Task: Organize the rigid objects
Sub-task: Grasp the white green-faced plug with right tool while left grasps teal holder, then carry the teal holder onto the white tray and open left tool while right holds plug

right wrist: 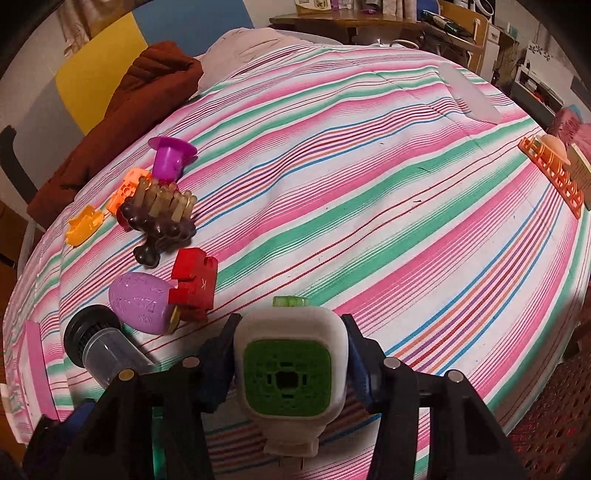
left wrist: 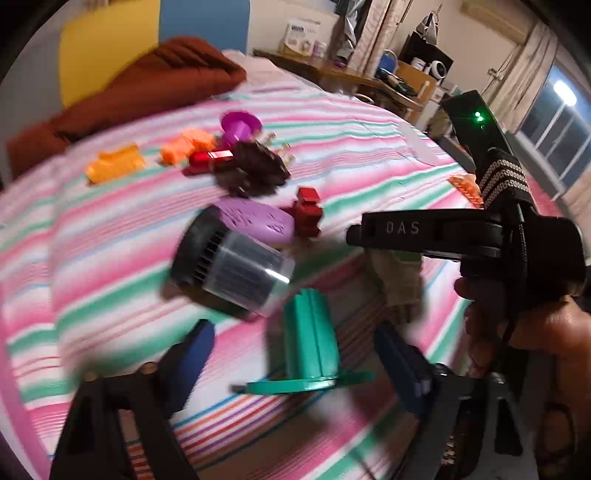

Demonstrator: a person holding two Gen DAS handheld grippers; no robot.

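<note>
Striped bed (right wrist: 369, 206) spread with toys, most clustered at frame left.
Right hand-held gripper (right wrist: 288, 369) clenches a white-green gadget (right wrist: 291, 373), likely bound for that cluster; left hand-held gripper (left wrist: 295, 362) hangs released astride the green stand (left wrist: 314, 343).

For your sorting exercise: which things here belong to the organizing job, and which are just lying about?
Job:
right gripper holding white-green block
left gripper, open around green spool
purple egg
red piece
jar

Lying about:
brown blanket
desk
</note>
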